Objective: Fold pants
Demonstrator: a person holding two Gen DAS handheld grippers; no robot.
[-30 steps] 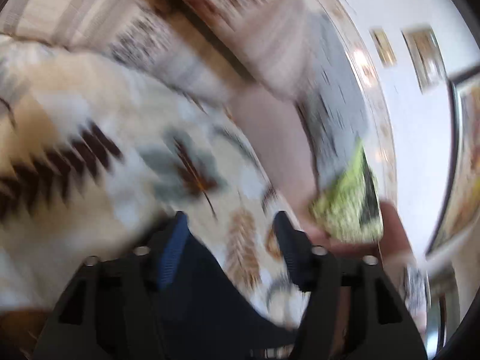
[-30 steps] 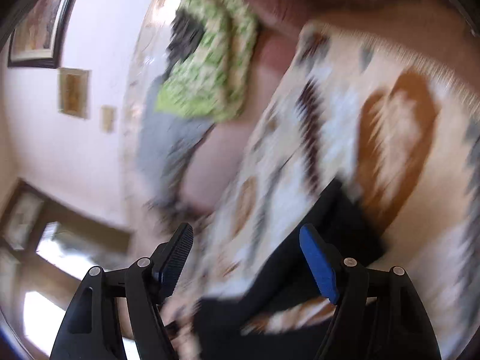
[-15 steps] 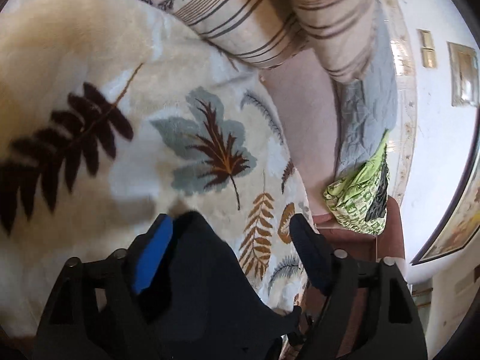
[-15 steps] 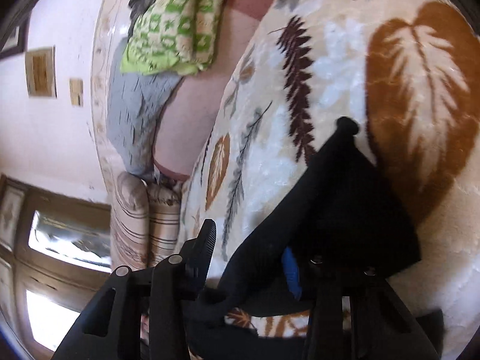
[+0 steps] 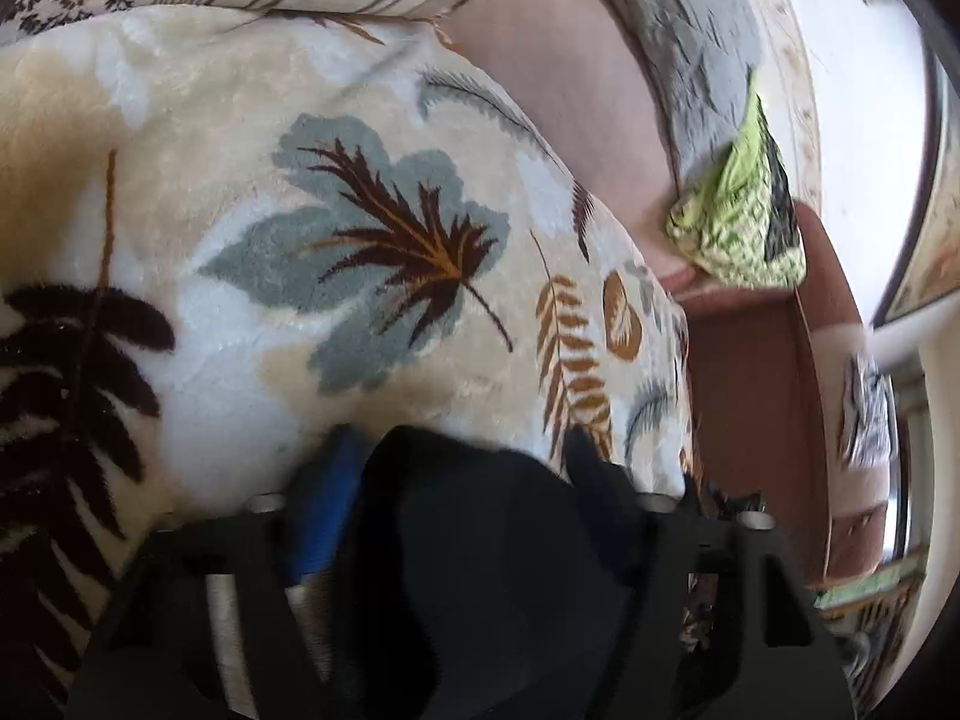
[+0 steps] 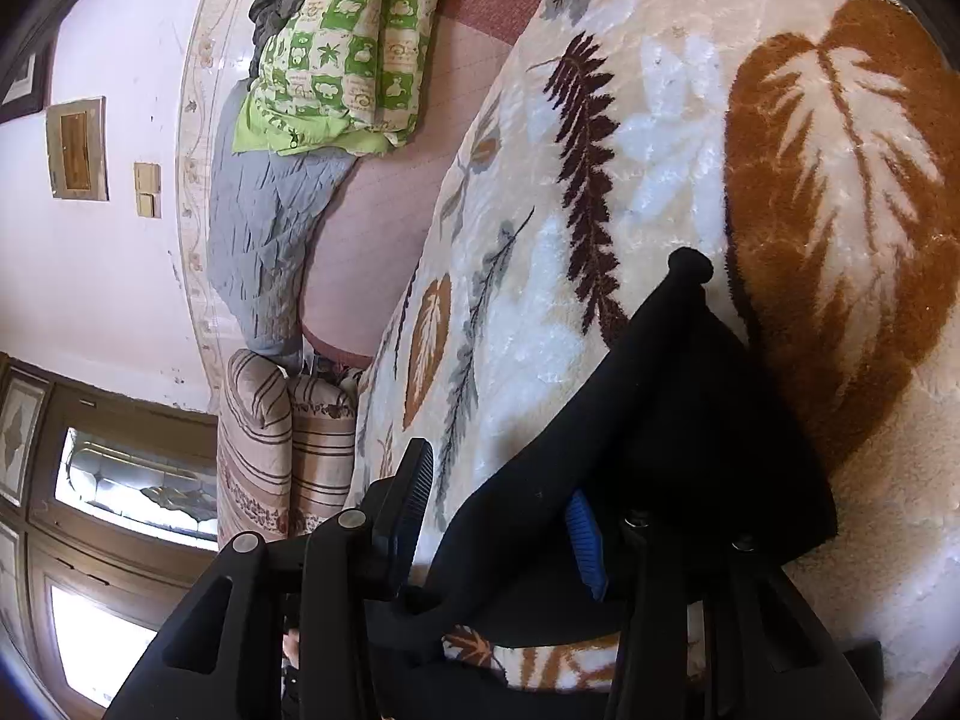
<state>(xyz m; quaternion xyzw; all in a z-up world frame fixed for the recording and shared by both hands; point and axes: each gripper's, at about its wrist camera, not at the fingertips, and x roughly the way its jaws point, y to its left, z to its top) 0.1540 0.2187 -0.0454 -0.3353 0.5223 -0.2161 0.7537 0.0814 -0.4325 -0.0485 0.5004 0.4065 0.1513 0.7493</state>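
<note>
Left claw (image 5: 462,462): has just been closing; black fabric pants (image 5: 480,540) are bunched between its fingers.
Right claw (image 6: 498,510): pants (image 6: 660,420) are gripped.
Technique: both corners to be kept level and laid smoothly on the leaf-patterned plush blanket (image 6: 660,120).

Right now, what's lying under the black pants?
The leaf-print blanket lies under the black pants. Whatever sits beneath their middle is covered by the fabric.

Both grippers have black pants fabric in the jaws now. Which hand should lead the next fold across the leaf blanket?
Probably the right gripper: its view shows a long raised flap of the pants ready to carry over the leaf blanket. The left gripper only shows a bunched corner.
</note>
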